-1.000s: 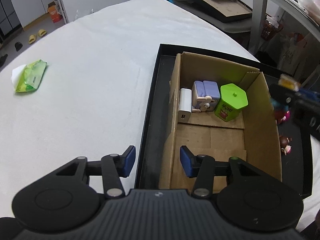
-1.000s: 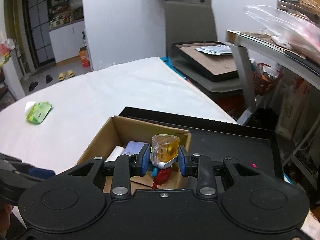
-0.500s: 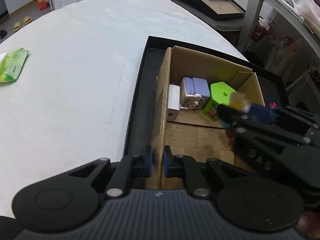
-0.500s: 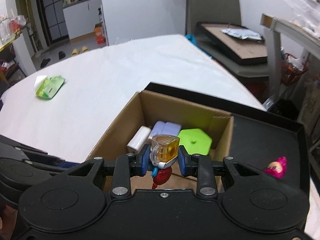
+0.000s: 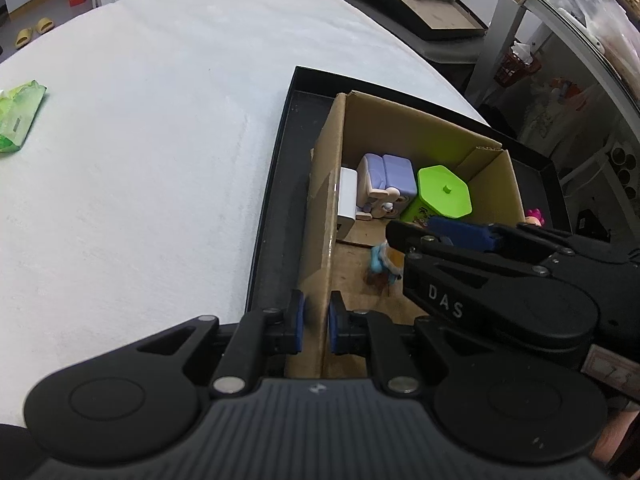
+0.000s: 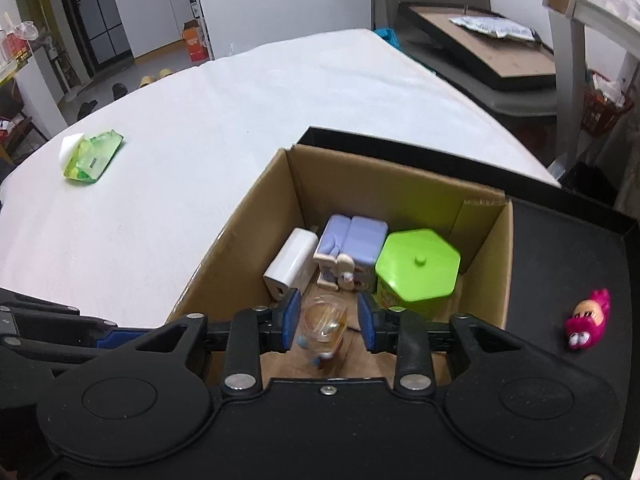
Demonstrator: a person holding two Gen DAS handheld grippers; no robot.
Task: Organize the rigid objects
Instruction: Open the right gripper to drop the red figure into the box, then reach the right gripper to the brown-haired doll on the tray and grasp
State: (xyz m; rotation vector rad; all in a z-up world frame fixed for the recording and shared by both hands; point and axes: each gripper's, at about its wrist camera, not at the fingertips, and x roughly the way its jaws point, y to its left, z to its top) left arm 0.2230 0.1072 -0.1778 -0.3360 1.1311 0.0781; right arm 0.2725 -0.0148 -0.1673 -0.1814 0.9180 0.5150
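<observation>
Over the near half of the cardboard box point(image 6: 400, 184), the amber toy point(image 6: 324, 322) is seen blurred between the released right gripper point(image 6: 329, 322) jaws, apparently dropping; the box's left wall is clamped by the left gripper point(image 5: 316, 322), and the pink toy point(image 6: 588, 320) on the black tray point(image 6: 560, 264) is judged next.

The toy point(image 6: 323, 326) at the lower middle of the right wrist view is motion-blurred. In the left wrist view, the right gripper point(image 5: 440, 236) hides part of it, and the green packet point(image 5: 18, 118) is cut off at the left edge.
</observation>
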